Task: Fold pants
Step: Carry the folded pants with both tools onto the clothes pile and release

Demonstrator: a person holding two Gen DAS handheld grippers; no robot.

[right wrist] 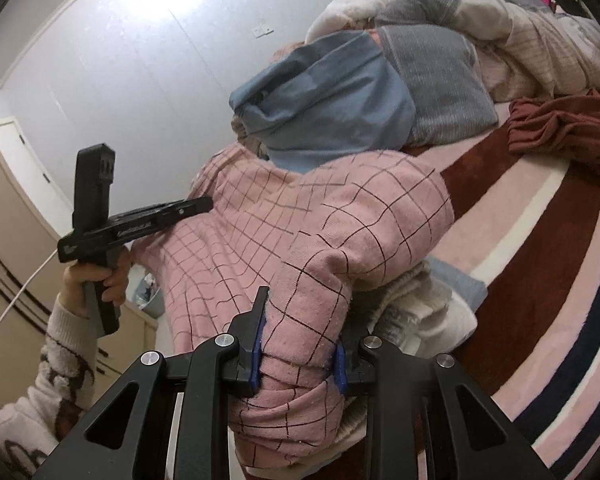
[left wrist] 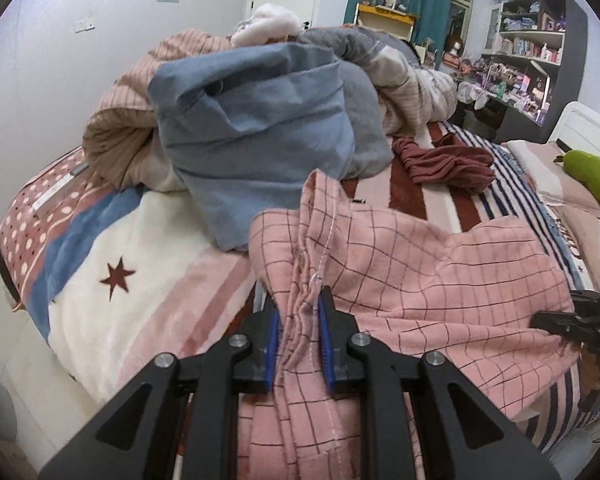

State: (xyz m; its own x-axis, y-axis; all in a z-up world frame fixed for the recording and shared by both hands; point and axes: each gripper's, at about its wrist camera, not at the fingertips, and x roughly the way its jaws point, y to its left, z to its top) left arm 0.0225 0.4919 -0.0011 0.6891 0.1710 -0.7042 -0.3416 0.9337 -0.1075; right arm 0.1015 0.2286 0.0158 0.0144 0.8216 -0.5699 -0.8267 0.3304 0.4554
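Pink checked pants (left wrist: 420,280) lay bunched at the near edge of the bed (left wrist: 148,248), stretched between the two claws, long axis running roughly along that near edge, left to right. Fabric humped up in the middle and sagged over the edge. Which end was the waist, could not tell. Left claw (left wrist: 300,312) was narrow, blue pads (left wrist: 273,344) clamped on a gathered pleat of the pants with a loose white thread at the seam. Right claw (right wrist: 300,344) was also narrow, pinching a thick rolled wad of the same pants, pointed down toward the bed. In the right wrist view a hand (right wrist: 96,280) in a white fuzzy patterned sleeve (right wrist: 52,380) gripped the left tool's handle. Just behind the pants, touching them, sat a blue-grey garment (left wrist: 256,140) heaped against a pile of striped bedding (left wrist: 132,120). A maroon cloth (left wrist: 444,160) lay further back on the striped blanket, apart from the pants. A green plush (left wrist: 592,172) rested toward the far right corner of the bed. Cluttered shelves (left wrist: 536,40) stood beyond.
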